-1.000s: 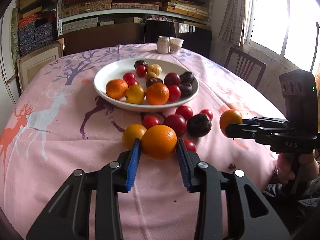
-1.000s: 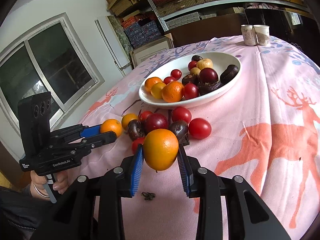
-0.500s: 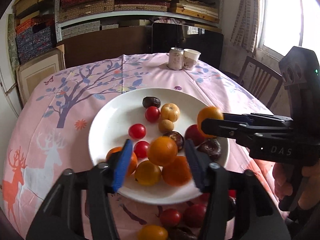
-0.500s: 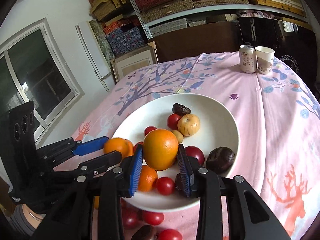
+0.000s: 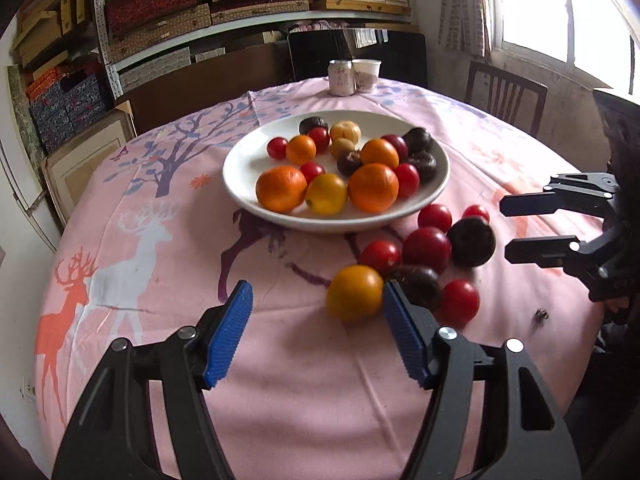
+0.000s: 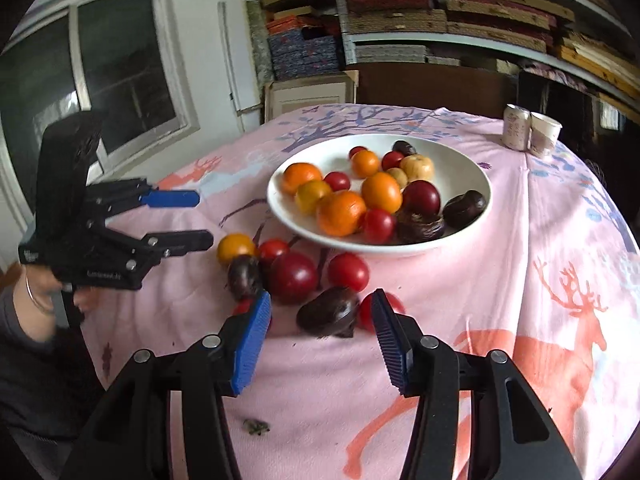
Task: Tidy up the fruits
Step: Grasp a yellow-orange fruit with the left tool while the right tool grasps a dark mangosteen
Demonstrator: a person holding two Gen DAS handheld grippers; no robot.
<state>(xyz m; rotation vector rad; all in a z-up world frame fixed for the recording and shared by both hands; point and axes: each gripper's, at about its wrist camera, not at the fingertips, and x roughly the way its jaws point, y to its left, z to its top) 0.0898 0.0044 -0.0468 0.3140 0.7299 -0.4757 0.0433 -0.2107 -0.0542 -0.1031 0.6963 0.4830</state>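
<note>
left gripper (image 5: 318, 334) is spread wide w/ nothing in it, hovering over the pink tablecloth (image 5: 160, 240); a yellow-orange fruit (image 5: 355, 293) sits just inside its right pad. right gripper (image 6: 320, 338) is also wide apart & empty, w/ a dark brown fruit (image 6: 329, 312) on the cloth btwn its tips. rest of the loose fruit, mostly red tomatoes (image 6: 293, 277), is bunched right there, just in front of the white plate (image 5: 240, 160) that's already piled w/ oranges (image 5: 373, 187) etc. only the right cam shows the window wall and the person's hand (image 6: 52, 292) on the left tool. left cam gets the chair (image 5: 505, 96). both catch the can & cup (image 6: 530, 132) at the far edge.
</note>
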